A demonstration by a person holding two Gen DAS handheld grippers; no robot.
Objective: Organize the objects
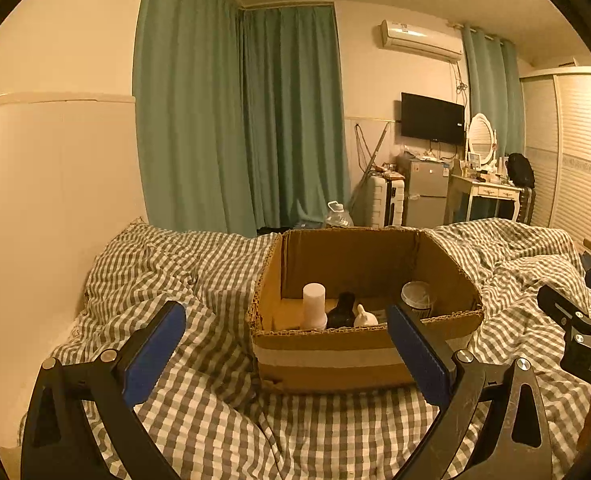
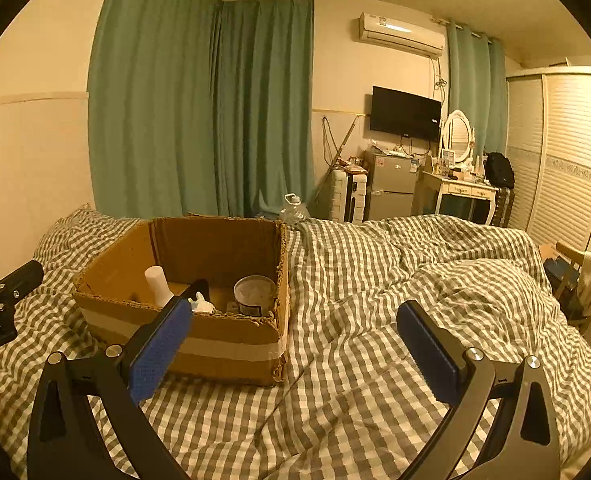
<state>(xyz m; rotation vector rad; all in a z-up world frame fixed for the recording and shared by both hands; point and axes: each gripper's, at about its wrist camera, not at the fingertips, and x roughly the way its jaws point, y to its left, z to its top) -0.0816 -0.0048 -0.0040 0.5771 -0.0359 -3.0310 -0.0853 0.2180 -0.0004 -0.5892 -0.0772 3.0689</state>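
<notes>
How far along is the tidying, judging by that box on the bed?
Done: a white bottle, a dark bottle, a small white item and a round tub sit inside the cardboard box. In hand: nothing; left gripper and right gripper are open. Left: nothing loose shows on the checked bedspread.

1. We see a bed [image 2: 375,280] covered by a rumpled grey-and-white checked quilt [image 1: 199,420].
2. We find an open cardboard box [image 1: 327,364] resting directly on the quilt, toward the bed's left side, taped along its front.
</notes>
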